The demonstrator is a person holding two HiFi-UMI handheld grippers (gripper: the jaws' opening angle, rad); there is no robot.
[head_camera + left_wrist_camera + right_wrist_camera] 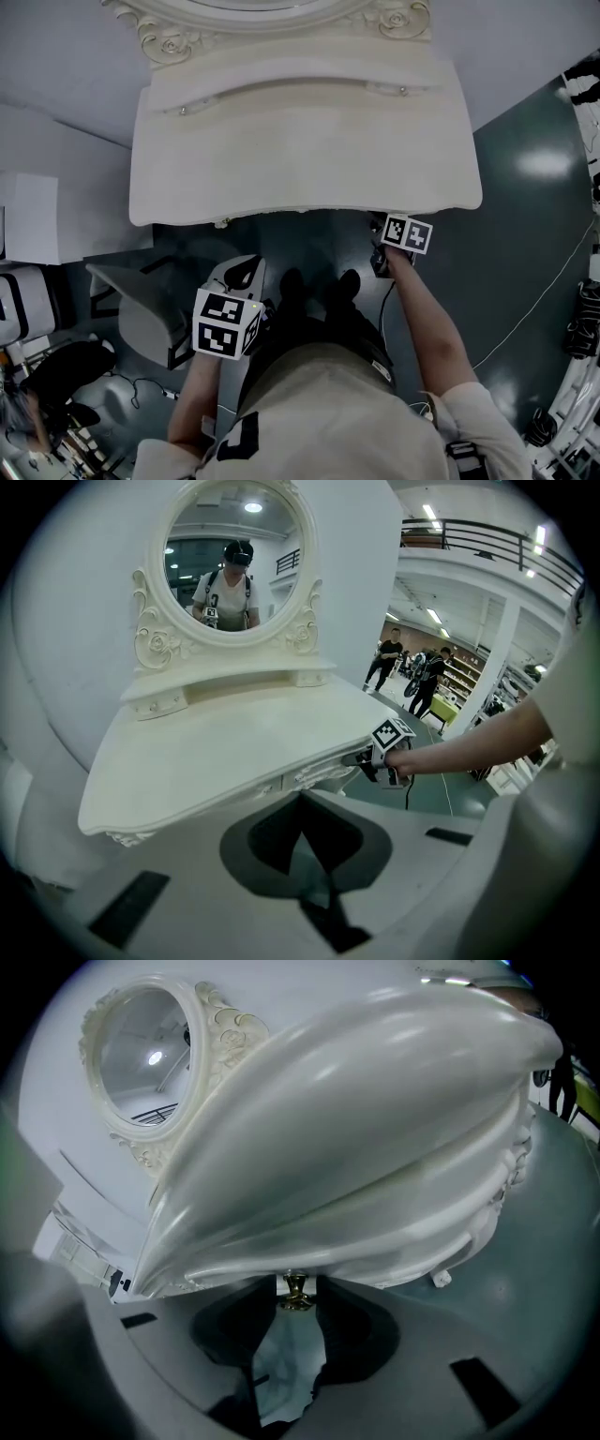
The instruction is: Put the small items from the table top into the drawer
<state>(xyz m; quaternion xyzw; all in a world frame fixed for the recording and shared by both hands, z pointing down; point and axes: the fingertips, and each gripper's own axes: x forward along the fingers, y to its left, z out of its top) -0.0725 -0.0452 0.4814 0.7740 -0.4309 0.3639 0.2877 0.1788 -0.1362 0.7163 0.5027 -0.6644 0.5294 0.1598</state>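
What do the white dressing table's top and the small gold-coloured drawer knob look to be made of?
White dressing table top: looks like painted or lacquered wood or board, semi-gloss; soft highlights and a moulded edge. Small gold-coloured drawer knob: probably brass-finished metal; yellow shine, turned shape. Neither is certain by look alone.

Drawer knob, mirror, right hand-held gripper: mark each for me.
drawer knob (pixel 296 1295): right gripper view, on its brass head, between the jaws.
mirror (pixel 234 569): left gripper view, on the middle of the glass.
right hand-held gripper (pixel 360 758): left gripper view, midway between its fingertips.
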